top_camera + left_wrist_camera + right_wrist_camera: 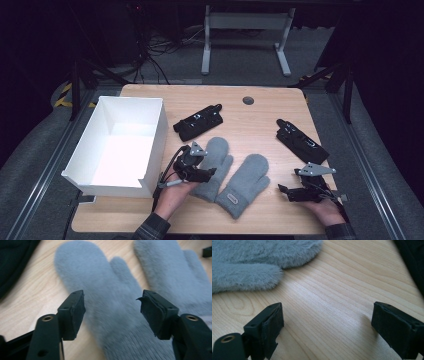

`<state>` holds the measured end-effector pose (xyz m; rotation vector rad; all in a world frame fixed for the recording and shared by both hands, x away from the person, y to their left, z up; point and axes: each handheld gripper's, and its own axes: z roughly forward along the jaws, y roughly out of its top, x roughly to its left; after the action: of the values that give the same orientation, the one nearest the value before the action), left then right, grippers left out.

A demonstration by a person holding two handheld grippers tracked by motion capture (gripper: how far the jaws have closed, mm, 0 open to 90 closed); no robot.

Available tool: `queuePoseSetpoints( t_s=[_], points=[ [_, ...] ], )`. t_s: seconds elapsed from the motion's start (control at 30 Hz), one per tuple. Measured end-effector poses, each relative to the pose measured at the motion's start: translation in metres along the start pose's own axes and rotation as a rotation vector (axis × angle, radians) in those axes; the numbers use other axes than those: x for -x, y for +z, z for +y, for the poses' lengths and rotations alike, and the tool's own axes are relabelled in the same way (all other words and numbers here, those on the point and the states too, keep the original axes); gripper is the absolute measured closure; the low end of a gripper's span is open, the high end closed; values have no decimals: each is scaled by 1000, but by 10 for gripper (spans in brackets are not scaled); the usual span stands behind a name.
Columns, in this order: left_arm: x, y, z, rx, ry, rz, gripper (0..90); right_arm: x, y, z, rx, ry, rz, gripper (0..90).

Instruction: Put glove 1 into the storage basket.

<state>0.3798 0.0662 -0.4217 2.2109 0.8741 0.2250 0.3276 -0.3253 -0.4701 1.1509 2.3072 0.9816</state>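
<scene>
Nearby, white box (150,145) holds nothing; both hand-held grippers, left (212,171) over grey mitten (212,167), right (284,190), gape released.

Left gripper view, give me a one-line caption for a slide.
Open left gripper poised over the cuff end of a grey mitten, its twin mitten alongside on the wooden table.
</scene>
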Motion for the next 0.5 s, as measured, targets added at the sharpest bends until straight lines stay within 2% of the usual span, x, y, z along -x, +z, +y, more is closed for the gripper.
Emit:
queuePoseSetpoints(
  t_s=[0.07,0.23,0.4,0.5],
  points=[
    [-5,3,1,2,-10,0,430,0,0,0,0,0,-1,111],
    [-14,12,-2,-38,-36,4,511,0,0,0,0,-1,-1,110],
    [-18,24,-3,-86,-23,4,575,0,0,0,0,0,0,111],
    [-20,30,-3,-97,-20,2,619,0,0,0,-1,0,-2,110]
  ],
)
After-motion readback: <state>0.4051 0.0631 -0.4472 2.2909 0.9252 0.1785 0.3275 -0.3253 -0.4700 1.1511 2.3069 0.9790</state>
